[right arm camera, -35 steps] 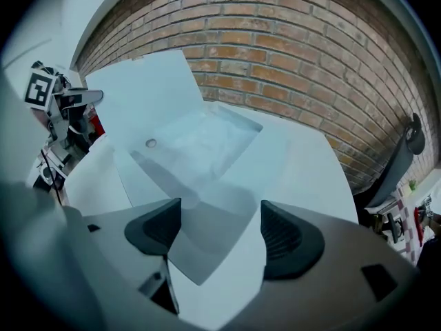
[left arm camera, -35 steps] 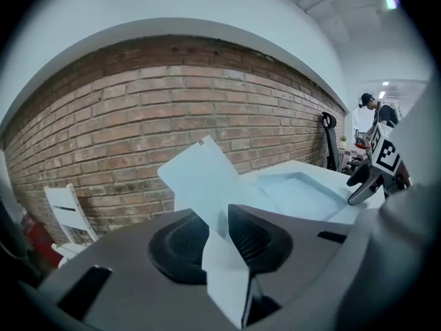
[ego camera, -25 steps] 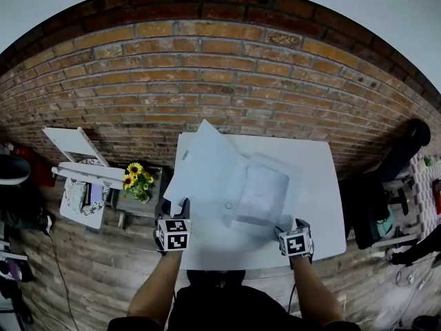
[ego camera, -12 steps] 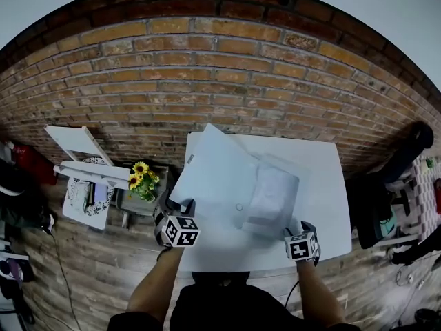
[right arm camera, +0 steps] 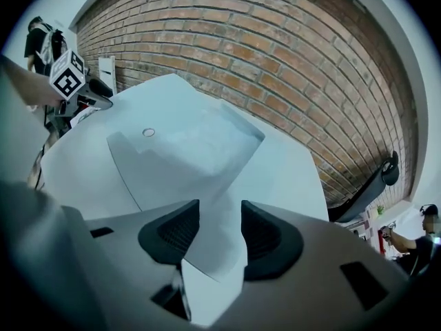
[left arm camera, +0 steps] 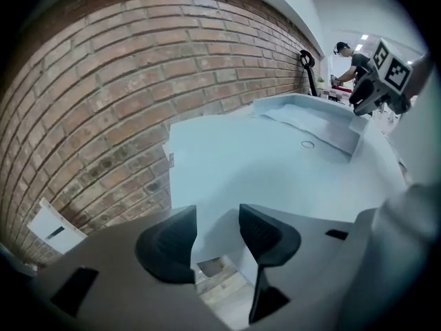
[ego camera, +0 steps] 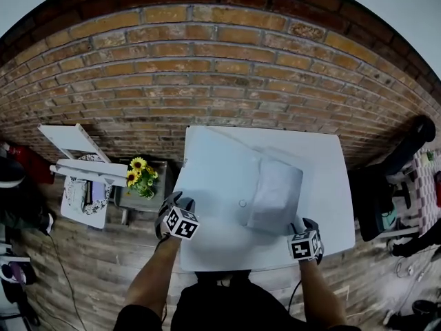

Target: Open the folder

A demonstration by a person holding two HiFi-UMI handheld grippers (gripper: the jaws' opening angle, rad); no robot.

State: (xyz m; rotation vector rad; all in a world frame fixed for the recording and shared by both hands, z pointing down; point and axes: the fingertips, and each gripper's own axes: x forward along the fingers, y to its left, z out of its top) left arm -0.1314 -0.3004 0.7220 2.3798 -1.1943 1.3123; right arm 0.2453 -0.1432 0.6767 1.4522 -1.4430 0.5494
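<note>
Step in hand, as judged: finishing the opening, i.e. cover left flat & let go.

The white desk point(ego camera: 324, 178) carries the folder point(ego camera: 242, 185), spread over its left & middle w/ the near edge close to the desk's front. The cover point(ego camera: 207, 174) is already swung out to the left and looks laid flat, so little seems left to be done.

To be done well:
- The cover should be eased down lightly & released w/o being dragged. A thin sheet like this is prob. apt to spring back or slide.
- The back half should be kept steadied at its near right corner until the cover is settled.

L tool point(left arm camera: 217, 212), by the desk's left front corner: jaws are seen to have just been closing, yet a clear gap is kept. A pale edge shows in it, but nothing is pinched.

R tool point(right arm camera: 220, 209): jaws also just closing, part-way apart. The folder's near corner is seen lying in the gap, not visibly squeezed by the pads.

Looks: the folder is pale, whitish & thin. The cover is broad & smooth. On the right half a stack of sheets point(ego camera: 275, 192) is held, slightly raised, w/ a shadow at its edge. A small round snap point(ego camera: 242, 203) is seen just left of the sheets.
</note>
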